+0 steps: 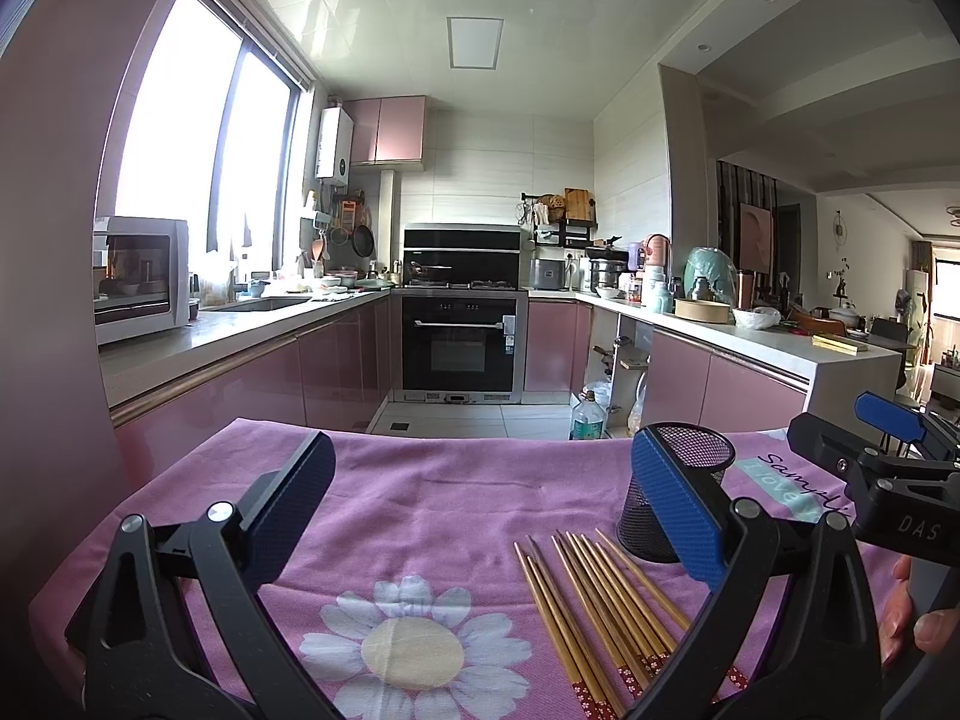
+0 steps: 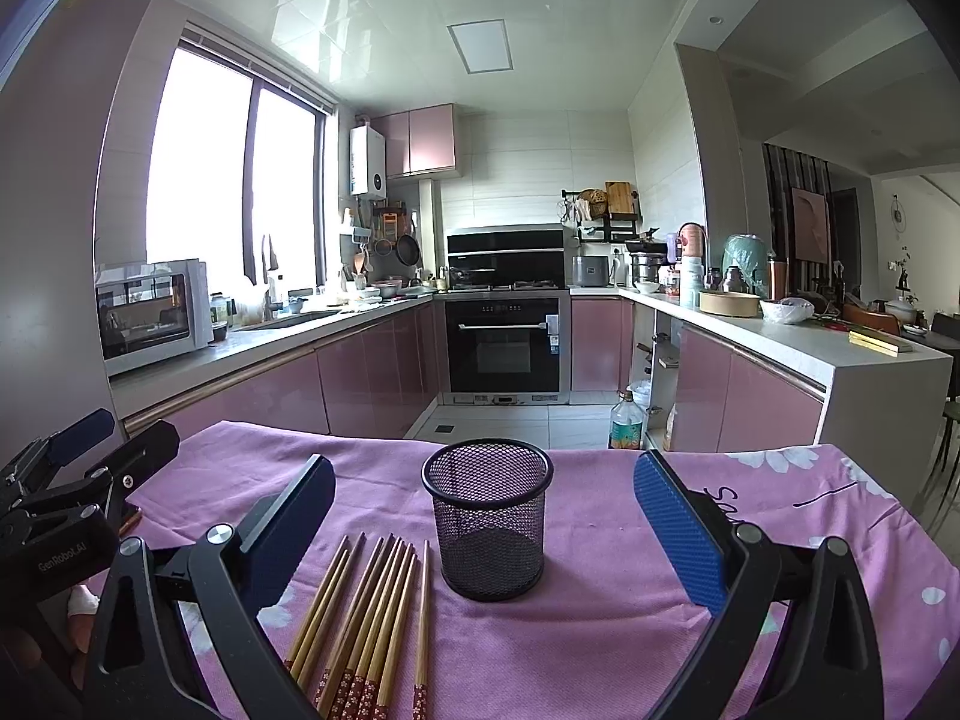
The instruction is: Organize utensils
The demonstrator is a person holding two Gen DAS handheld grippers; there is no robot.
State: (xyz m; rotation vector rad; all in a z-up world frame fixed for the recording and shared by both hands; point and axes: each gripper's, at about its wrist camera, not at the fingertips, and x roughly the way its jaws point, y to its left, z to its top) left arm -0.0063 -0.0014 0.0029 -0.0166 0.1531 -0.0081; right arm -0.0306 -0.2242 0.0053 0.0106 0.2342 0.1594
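We see both claws, left (image 1: 480,498) and right (image 2: 483,516), released; chopsticks (image 2: 372,612) lie flat, tips toward the upright mesh cup (image 2: 487,516).

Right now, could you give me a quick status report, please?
Left gripper and right gripper open, empty. Chopsticks loose on cloth; mesh cup upright, empty. Nothing blocking.

A pink flowered cloth (image 2: 600,630) is spread at 6 o'clock. Beyond it, an oven (image 2: 506,343) is set at 12 o'clock beneath a hob (image 2: 507,285). A white microwave (image 2: 153,315) is seen at 9 o'clock beside the window (image 2: 234,180). An oil bottle (image 2: 626,421) is stood on the floor at 1 o'clock, and a wooden tub (image 2: 729,303) is placed on the counter (image 2: 840,354) at 2 o'clock.
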